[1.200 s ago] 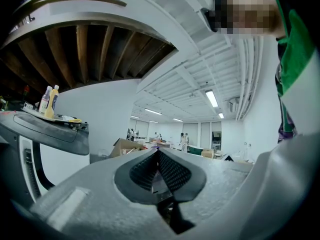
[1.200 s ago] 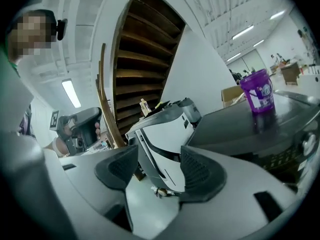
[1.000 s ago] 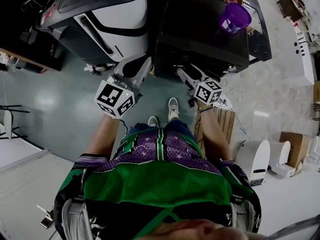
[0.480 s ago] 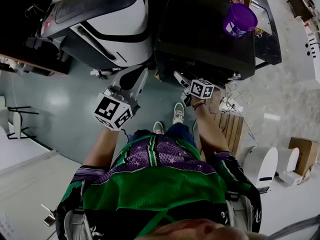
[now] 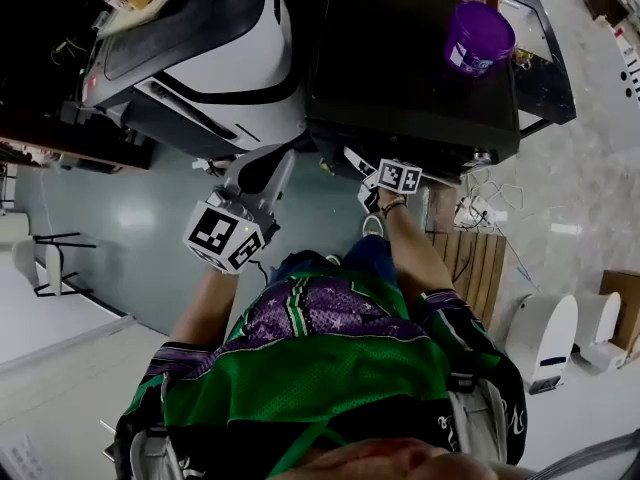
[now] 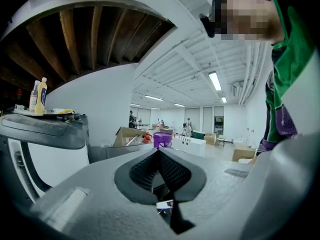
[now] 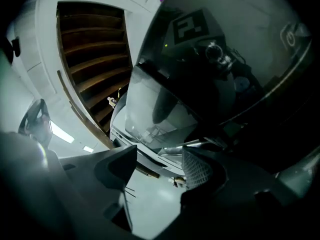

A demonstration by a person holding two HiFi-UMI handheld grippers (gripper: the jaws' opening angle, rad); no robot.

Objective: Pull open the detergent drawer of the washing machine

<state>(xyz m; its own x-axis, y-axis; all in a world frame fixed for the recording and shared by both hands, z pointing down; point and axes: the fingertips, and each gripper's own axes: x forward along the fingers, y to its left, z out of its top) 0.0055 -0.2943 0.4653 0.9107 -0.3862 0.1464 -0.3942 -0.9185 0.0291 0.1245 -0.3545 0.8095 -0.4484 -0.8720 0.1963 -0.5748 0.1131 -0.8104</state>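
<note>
We are opening the empty right tool; the washing machine lies just ahead, the clenched left tool farther.

Purple cup, blk washer, green/purple jersey.

You have two machines ahead of you: one white washing machine and one black washing machine. One purple cup stands on the black one. On top of the white one you can count two bottles, a pale bottle and a yellow bottle. On the floor to your right lie one wooden pallet and two white rounded units, a larger unit and a smaller unit.
</note>
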